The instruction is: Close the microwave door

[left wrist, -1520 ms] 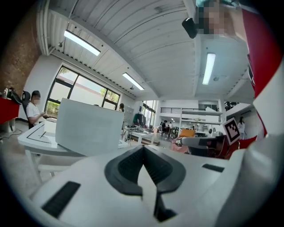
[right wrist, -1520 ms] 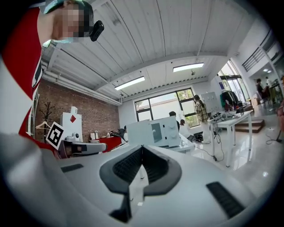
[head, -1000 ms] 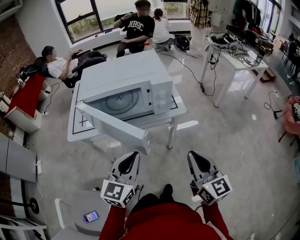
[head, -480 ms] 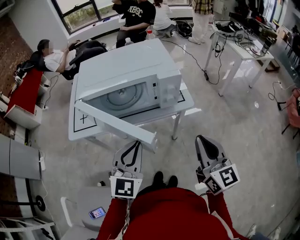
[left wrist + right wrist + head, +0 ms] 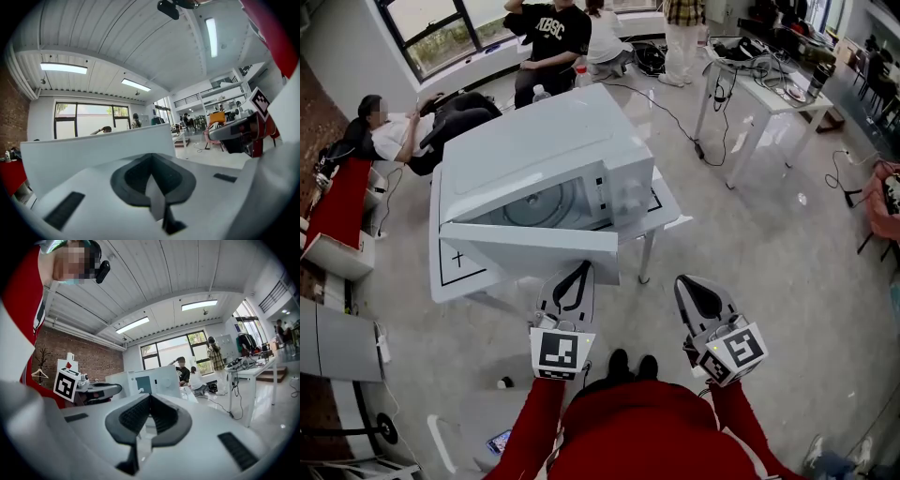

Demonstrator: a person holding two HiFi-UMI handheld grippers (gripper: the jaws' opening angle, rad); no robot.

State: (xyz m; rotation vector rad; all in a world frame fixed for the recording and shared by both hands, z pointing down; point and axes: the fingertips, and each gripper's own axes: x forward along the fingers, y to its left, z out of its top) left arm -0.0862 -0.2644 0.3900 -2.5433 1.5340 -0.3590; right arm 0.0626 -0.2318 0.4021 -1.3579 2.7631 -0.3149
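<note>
left tongs (image 5: 579, 269) closed at microwave door (image 5: 534, 251) | right tongs (image 5: 683, 282) closed | shirt (image 5: 549, 30): "BSC"

Daylight comes in from the windows (image 5: 441, 33) at the far side and glares off the glossy floor (image 5: 769, 244), so my head view is bright and sharp, with only soft shadows under the bench (image 5: 442, 272). Both gripper views are lit by ceiling strips (image 5: 63, 68) and curve hard into black corners. In them my left gripper (image 5: 152, 154) and right gripper (image 5: 150, 395) sit close up and blurred.
</note>
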